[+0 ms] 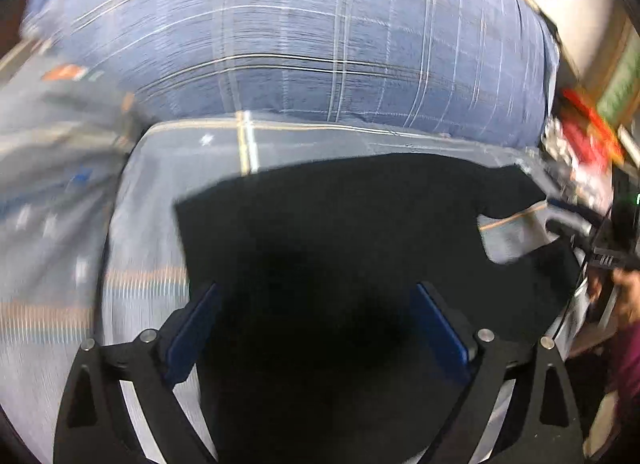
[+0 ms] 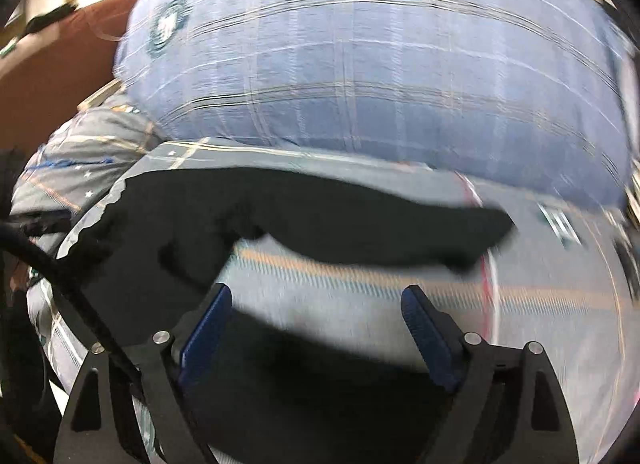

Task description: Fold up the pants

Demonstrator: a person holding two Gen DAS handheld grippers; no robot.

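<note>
Black pants [image 1: 340, 244] lie spread on a grey patterned bed sheet [image 1: 152, 223]. My left gripper [image 1: 318, 288] hovers over the dark cloth, open, with its blue pads wide apart and nothing pinched. At the right edge of the left wrist view, my right gripper [image 1: 557, 215] sits by a corner of the pants. In the right wrist view one leg of the pants [image 2: 360, 215] runs to the right across the sheet [image 2: 400, 284], and another dark part fills the bottom. My right gripper [image 2: 317, 293] stands open above the sheet and grips nothing.
A big blue plaid duvet [image 1: 300, 43] [image 2: 380, 63] is bunched up behind the pants. Red clutter [image 1: 588, 131] sits off the bed's right side, near a person's hand [image 1: 630, 296]. A brown surface [image 2: 52, 75] and a black cable [image 2: 72, 284] are at the left.
</note>
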